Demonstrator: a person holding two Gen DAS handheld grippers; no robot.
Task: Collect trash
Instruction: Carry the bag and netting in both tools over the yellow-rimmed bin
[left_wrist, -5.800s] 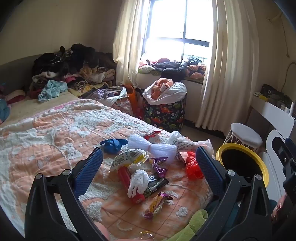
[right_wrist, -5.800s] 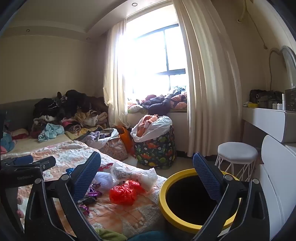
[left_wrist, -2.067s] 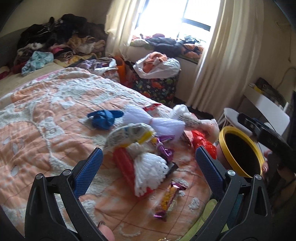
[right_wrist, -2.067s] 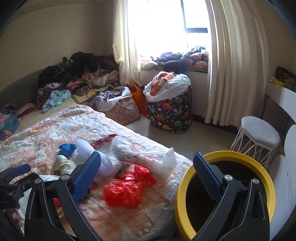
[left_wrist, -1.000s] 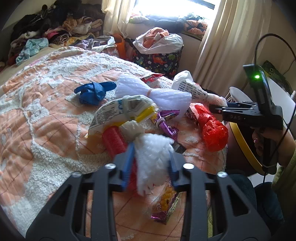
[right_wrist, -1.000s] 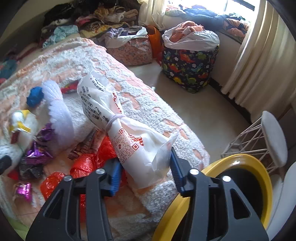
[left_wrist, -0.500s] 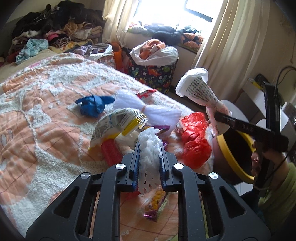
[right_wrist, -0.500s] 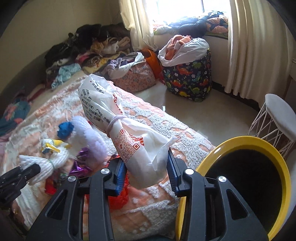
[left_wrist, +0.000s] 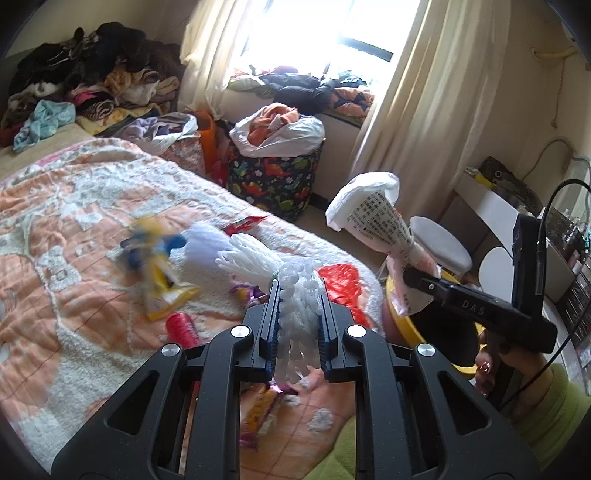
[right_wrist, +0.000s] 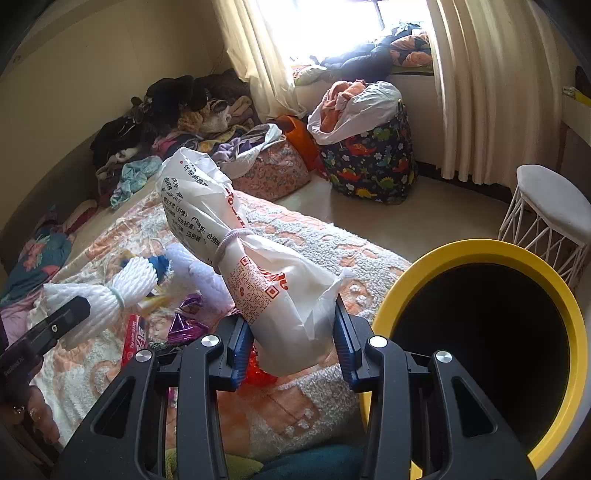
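My left gripper (left_wrist: 295, 325) is shut on a white foam net sleeve (left_wrist: 291, 291) and holds it above the bed. It also shows in the right wrist view (right_wrist: 107, 295). My right gripper (right_wrist: 291, 345) is shut on a tied white printed plastic bag (right_wrist: 251, 258), lifted just left of the yellow-rimmed bin (right_wrist: 480, 254). In the left wrist view the bag (left_wrist: 376, 221) hangs over the bin's rim (left_wrist: 402, 317). A red bag (left_wrist: 340, 280), a red wrapper (left_wrist: 181, 325), a yellow packet (left_wrist: 162, 288) and purple wrappers (right_wrist: 184, 325) lie on the quilt.
The bed with an orange and white quilt (left_wrist: 74, 236) fills the left. A dinosaur-print hamper (right_wrist: 373, 162) full of clothes stands on the floor by the curtains. A white stool (right_wrist: 550, 210) stands behind the bin. Clothes are piled at the bed's far end (left_wrist: 85, 81).
Both grippers closed on their items and lifted them off the bed. The white bag moved right toward the bin. The yellow packet shifted on the quilt and is blurred now.
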